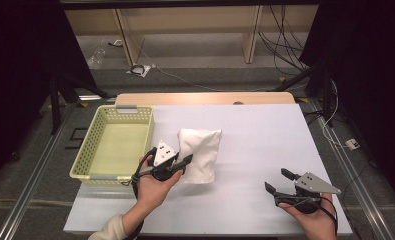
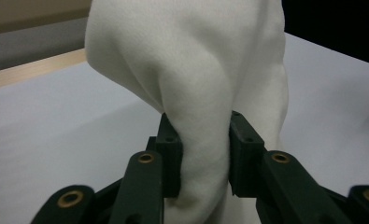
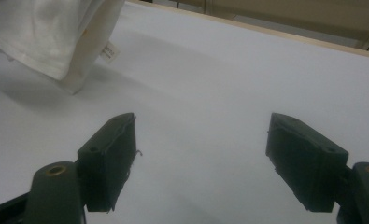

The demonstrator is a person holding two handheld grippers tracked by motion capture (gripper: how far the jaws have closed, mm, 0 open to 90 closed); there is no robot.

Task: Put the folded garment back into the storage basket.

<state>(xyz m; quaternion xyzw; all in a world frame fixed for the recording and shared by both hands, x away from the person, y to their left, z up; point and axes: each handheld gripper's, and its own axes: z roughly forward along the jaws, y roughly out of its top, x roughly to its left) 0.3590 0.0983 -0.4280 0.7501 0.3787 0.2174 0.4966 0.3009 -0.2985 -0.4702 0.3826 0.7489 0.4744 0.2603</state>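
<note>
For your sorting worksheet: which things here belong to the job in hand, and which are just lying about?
In the job: white pillow, pinched by the left tool; yellow basket beside it.
Lying about: open right tool, floor cables, wooden shelving.

White soft pillow on table centre, near-left edge bunched into fold, lifted.

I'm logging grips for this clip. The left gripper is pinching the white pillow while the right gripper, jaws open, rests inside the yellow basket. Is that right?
Not quite. The right gripper is not in the basket; the high view shows it over the bare white table, jaws open. The left gripper does pinch the white pillow.
</note>
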